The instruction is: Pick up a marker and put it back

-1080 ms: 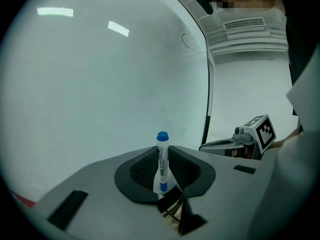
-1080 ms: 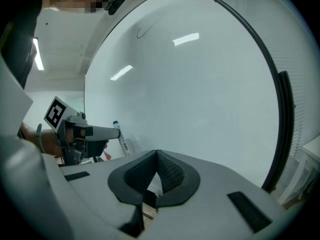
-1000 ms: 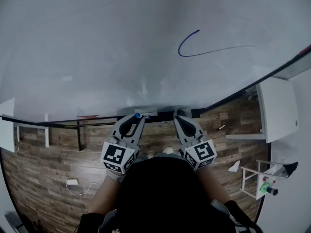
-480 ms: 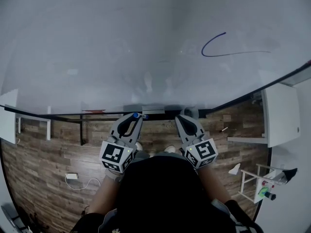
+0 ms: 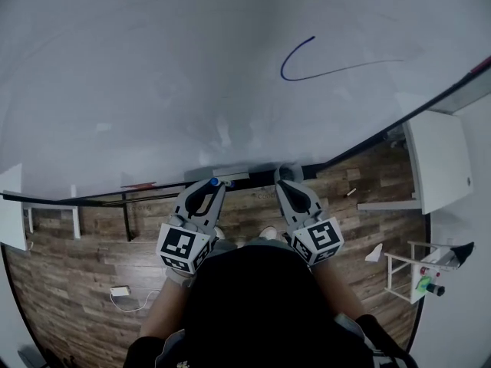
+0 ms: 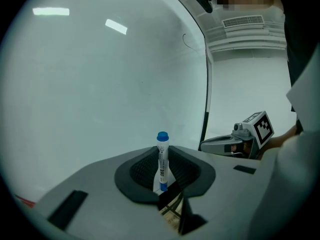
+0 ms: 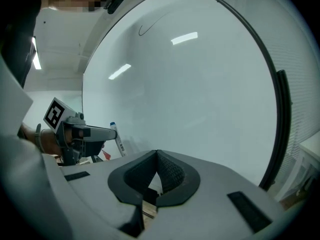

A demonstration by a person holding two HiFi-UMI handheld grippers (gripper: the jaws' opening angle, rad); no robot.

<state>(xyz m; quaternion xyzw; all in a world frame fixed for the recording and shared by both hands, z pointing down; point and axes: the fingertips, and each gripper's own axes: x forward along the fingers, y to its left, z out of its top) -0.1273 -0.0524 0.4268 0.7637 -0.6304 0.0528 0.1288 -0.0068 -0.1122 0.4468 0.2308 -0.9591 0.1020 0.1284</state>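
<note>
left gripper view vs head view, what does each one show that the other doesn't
Only the left gripper view shows the marker with its whole barrel clamped between the jaws, plus a ceiling vent. Only the head view shows the wood floor and a white cabinet. Both show the whiteboard, the marker's blue cap and the right gripper.

We saw the left gripper [image 6: 162, 176] with its jaws closed on a marker [image 6: 161, 161], which stood upright with its blue cap on top. A whiteboard [image 6: 100, 84] filled the background. The right gripper [image 6: 215, 144] sat off to the right, near the board's dark edge.
</note>
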